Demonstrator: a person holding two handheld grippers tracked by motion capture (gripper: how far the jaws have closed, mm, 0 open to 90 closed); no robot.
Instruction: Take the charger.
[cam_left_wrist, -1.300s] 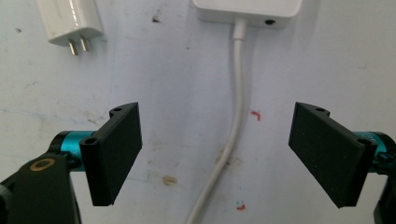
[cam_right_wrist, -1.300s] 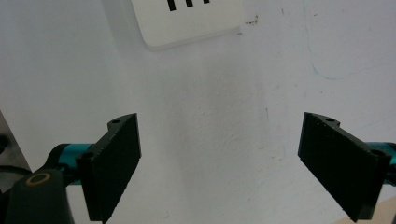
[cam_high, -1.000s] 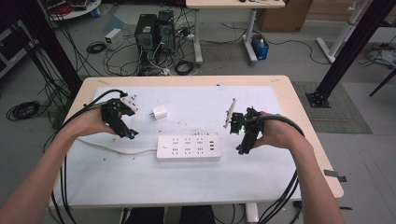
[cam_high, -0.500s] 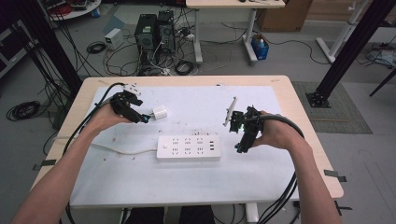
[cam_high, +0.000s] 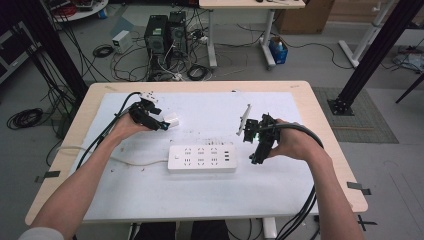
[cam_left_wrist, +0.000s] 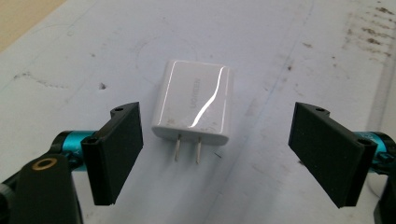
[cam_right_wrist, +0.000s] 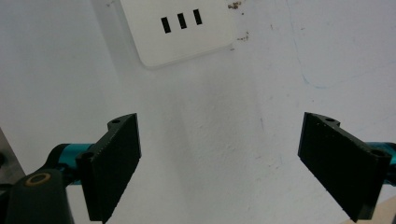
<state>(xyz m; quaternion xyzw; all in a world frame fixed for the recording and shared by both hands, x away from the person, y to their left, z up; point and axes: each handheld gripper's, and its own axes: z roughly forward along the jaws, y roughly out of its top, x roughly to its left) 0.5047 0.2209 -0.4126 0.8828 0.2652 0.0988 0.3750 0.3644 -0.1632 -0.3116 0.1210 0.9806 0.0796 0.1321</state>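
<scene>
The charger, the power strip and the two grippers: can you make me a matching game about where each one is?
Things:
1. white charger
2. power strip
3. left gripper
4. right gripper

Places or states:
A. open above bare white table cover, a corner of the strip ahead
B. lying flat with its two prongs pointing toward the camera
C. in the middle of the table, its cord running off to the left
D. open, with the charger just ahead between its jaws, not touched

Pairs: 1-B, 2-C, 3-D, 4-A
</scene>
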